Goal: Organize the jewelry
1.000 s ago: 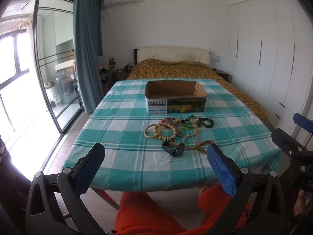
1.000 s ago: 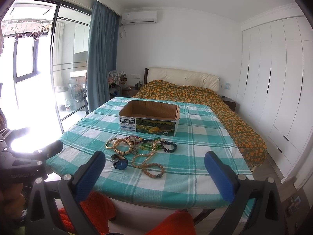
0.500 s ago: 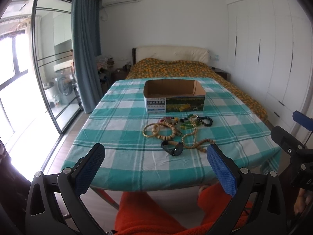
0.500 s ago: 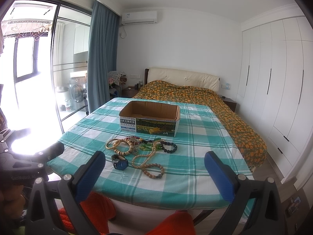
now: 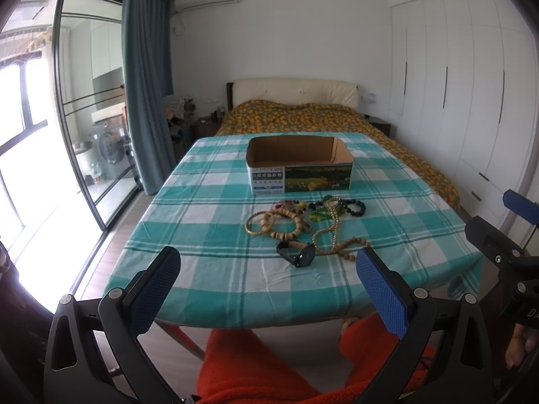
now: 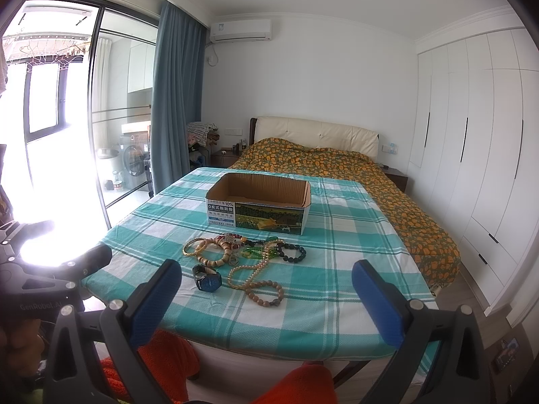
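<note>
Both tongs, left (image 5: pixel 267 294) and right (image 6: pixel 266 298), gaped empty at bottom frame. Beads (image 5: pixel 305 219) and watch (image 5: pixel 298 254) lay mid-desk (image 5: pixel 209 202) before the box (image 5: pixel 299 168); only the right view showed the box's right side.

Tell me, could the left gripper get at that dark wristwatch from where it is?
Probably yes. The left gripper has its jaws wide apart, empty, short of the table edge, and the wristwatch lies nearest of the jewelry with only bare tablecloth between.
</note>
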A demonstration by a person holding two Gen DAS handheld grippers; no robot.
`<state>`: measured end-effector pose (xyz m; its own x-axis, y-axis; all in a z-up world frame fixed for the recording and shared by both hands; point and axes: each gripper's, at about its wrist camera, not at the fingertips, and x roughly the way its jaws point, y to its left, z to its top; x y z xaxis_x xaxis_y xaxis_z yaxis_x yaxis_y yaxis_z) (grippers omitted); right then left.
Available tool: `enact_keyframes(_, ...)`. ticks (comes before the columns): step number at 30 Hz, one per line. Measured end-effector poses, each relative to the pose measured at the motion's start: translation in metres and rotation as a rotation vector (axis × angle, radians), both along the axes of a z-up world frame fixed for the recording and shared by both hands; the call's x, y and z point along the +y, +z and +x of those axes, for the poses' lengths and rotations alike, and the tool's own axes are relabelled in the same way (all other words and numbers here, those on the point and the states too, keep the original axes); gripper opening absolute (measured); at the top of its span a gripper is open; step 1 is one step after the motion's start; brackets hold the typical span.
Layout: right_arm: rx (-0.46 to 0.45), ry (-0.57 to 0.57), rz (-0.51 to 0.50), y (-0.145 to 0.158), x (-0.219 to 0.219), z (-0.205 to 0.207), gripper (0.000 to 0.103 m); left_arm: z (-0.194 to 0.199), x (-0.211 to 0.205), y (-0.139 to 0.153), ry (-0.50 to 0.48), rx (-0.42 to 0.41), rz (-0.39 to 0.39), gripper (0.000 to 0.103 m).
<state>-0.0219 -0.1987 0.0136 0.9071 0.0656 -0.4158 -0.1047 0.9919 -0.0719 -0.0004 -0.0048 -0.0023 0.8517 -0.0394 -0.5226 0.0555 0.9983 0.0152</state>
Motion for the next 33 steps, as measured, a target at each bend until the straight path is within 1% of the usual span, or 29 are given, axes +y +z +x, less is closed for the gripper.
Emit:
enact_keyframes(13,0.002,0.001,0.0,-0.001,0.0,0.0,0.103,-0.002,0.0,-0.001,0.0,0.001,-0.004,0.103)
enact_keyframes(22,0.006,-0.009,0.009,-0.003,-0.002,0.001,0.103,0.002,0.008,-0.001,0.015,0.0,-0.012,0.103)
enact_keyframes(27,0.001,-0.011,0.01,-0.003,-0.004,0.001,0.103,0.009,0.016,-0.001,0.029,0.005,-0.02,0.103)
enact_keyframes(30,-0.002,-0.016,0.009,-0.004,-0.005,0.005,0.103,0.013,0.02,-0.004,0.05,-0.001,-0.001,0.103)
enact_keyframes(33,0.008,-0.023,0.022,-0.007,-0.009,0.01,0.103,0.021,0.026,-0.006,0.06,0.008,-0.004,0.103)
